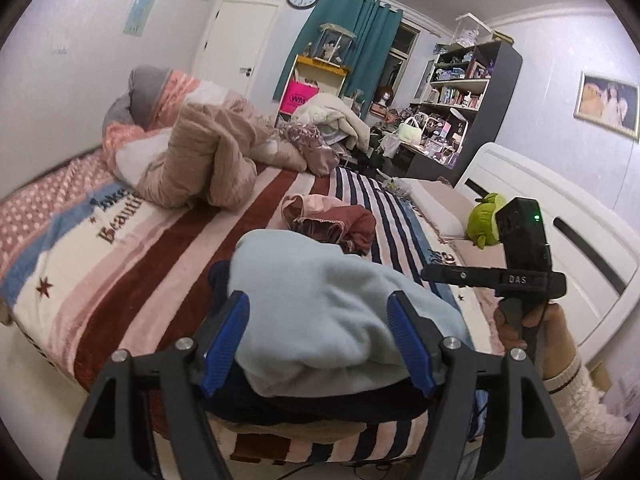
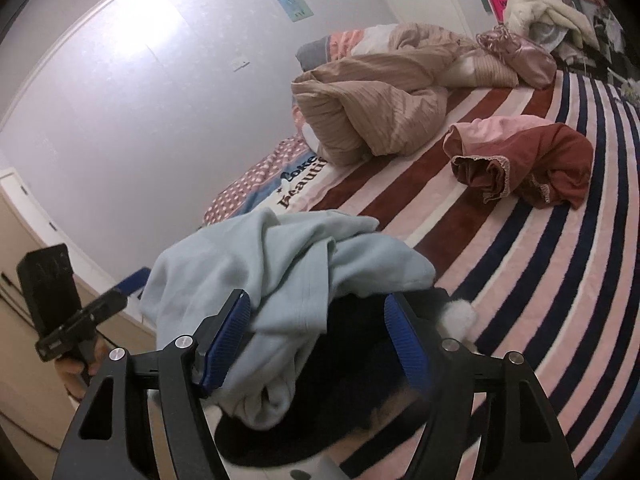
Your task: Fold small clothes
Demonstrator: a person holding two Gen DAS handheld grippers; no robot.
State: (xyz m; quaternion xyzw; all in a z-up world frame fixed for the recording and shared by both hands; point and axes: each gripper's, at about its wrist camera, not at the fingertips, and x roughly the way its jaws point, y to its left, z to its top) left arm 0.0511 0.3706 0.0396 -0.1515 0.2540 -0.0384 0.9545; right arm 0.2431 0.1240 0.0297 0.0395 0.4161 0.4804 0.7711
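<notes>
Right now the left tool (image 1: pixel 318 336) sits wide open at the bottom centre of its view, blue pads flanking a pale blue garment (image 1: pixel 320 308) heaped over a dark garment (image 1: pixel 320 404) on the striped bed (image 1: pixel 160 280). Across in the right wrist view, the right tool (image 2: pixel 318 340) gapes open too, low centre, over the same bundle. Further up the bed, right of centre, lies a crumpled maroon and pink garment (image 2: pixel 528 160).
</notes>
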